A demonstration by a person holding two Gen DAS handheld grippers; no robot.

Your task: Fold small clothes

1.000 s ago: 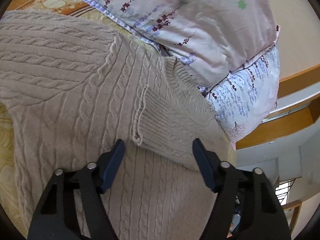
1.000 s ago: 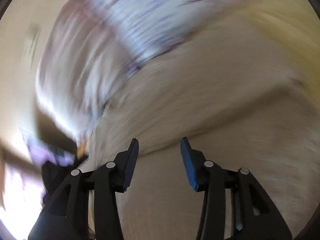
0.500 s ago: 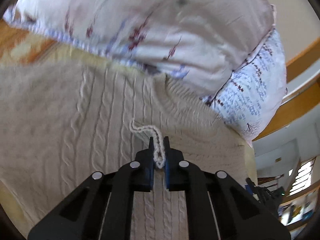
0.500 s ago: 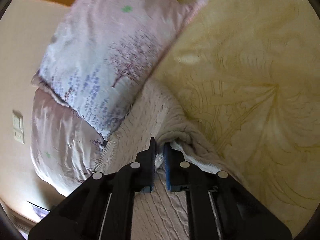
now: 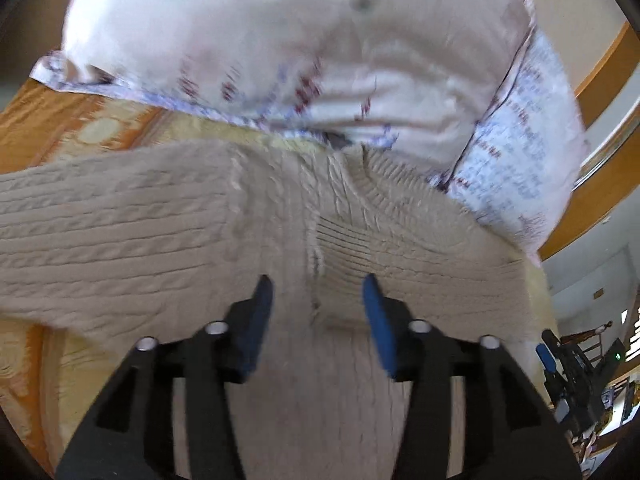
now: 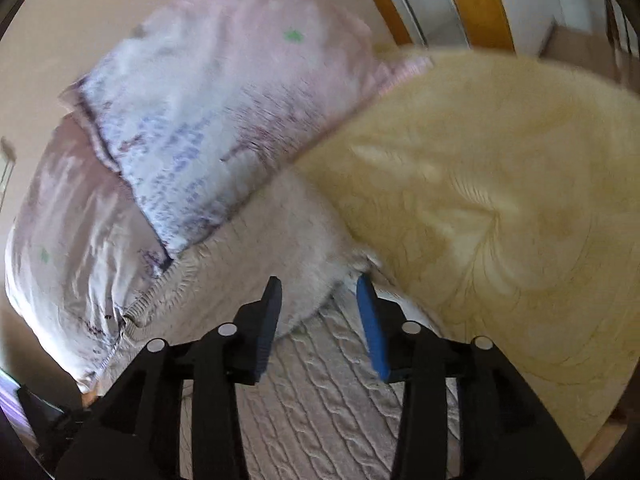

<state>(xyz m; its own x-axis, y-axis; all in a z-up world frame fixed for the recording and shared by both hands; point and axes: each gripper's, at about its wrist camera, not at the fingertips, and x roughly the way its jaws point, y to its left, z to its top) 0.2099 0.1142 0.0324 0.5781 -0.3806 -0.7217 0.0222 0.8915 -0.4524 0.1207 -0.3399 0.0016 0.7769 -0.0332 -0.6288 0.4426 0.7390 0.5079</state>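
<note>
A beige cable-knit sweater (image 5: 168,232) lies spread on a yellow bedspread. In the left wrist view one sleeve lies folded across its body, with the ribbed cuff (image 5: 344,256) just ahead of my left gripper (image 5: 318,294), which is open and holds nothing. In the right wrist view the sweater (image 6: 320,392) has a folded part lying between the open jaws of my right gripper (image 6: 318,298); it holds nothing. Both views are blurred by motion.
Two floral pillows (image 5: 320,60) lie against the sweater's far edge and also show in the right wrist view (image 6: 224,112). The yellow quilted bedspread (image 6: 500,208) stretches to the right. A wooden bed frame (image 5: 600,80) and room clutter lie beyond.
Half a second ago both grippers were shut on sweater fabric. Both have now opened and let it go; the fabric lies on the sweater. Both grippers pulled back slightly.
</note>
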